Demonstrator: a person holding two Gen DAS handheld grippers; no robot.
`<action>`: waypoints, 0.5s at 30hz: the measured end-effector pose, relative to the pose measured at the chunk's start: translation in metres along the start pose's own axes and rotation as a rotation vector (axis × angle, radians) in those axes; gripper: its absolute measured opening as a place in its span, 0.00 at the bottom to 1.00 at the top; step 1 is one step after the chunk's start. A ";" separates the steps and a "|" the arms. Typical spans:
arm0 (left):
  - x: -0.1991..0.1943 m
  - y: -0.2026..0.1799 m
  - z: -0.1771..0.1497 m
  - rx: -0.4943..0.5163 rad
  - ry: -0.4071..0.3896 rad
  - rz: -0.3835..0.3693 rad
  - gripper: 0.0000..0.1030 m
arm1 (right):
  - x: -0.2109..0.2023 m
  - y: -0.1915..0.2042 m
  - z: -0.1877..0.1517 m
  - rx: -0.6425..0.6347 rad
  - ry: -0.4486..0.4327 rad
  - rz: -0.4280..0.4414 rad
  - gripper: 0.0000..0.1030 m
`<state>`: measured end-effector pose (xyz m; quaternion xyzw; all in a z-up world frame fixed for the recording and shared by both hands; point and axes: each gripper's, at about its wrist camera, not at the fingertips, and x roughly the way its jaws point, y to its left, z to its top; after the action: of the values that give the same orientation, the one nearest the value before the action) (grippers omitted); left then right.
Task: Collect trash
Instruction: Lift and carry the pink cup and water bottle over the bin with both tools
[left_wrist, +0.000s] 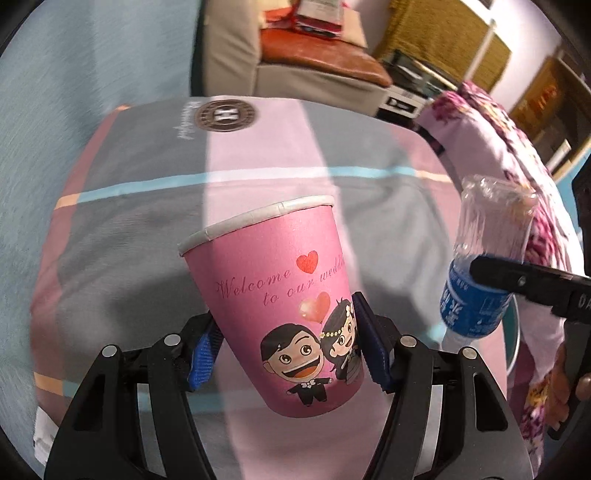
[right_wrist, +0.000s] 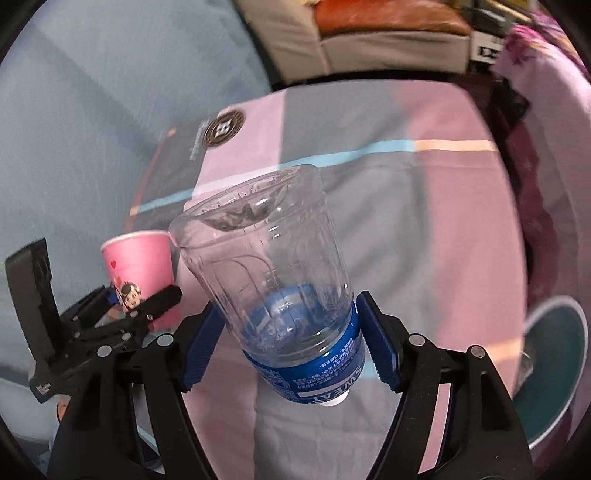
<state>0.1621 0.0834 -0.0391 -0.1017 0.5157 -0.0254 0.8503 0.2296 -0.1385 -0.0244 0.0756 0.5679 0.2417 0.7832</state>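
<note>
My left gripper (left_wrist: 286, 345) is shut on a pink paper cup (left_wrist: 273, 291) with a cartoon wedding couple, held upright and a little tilted above the bed. My right gripper (right_wrist: 286, 339) is shut on a clear plastic bottle (right_wrist: 269, 266) with a blue label, held upside down with its white cap pointing down. The bottle also shows at the right of the left wrist view (left_wrist: 484, 258), pinched by the right gripper's black finger. The cup and the left gripper show at the left of the right wrist view (right_wrist: 138, 264).
Below lies a bed with a pink, grey and striped sheet (left_wrist: 258, 158) and a flowered quilt (left_wrist: 517, 155) at the right. A teal round bin (right_wrist: 554, 369) sits at the lower right. A sofa with an orange cushion (left_wrist: 314, 51) stands beyond the bed.
</note>
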 end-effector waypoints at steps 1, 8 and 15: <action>-0.001 -0.009 -0.002 0.014 0.002 -0.006 0.64 | -0.007 -0.004 -0.004 0.015 -0.014 0.005 0.66; -0.008 -0.062 -0.016 0.108 0.003 -0.029 0.65 | -0.062 -0.035 -0.038 0.083 -0.140 -0.016 0.66; -0.012 -0.112 -0.026 0.206 0.003 -0.049 0.65 | -0.104 -0.073 -0.072 0.164 -0.232 -0.001 0.66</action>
<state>0.1407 -0.0280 -0.0179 -0.0264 0.5091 -0.0990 0.8546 0.1596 -0.2616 0.0105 0.1665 0.4913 0.1839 0.8349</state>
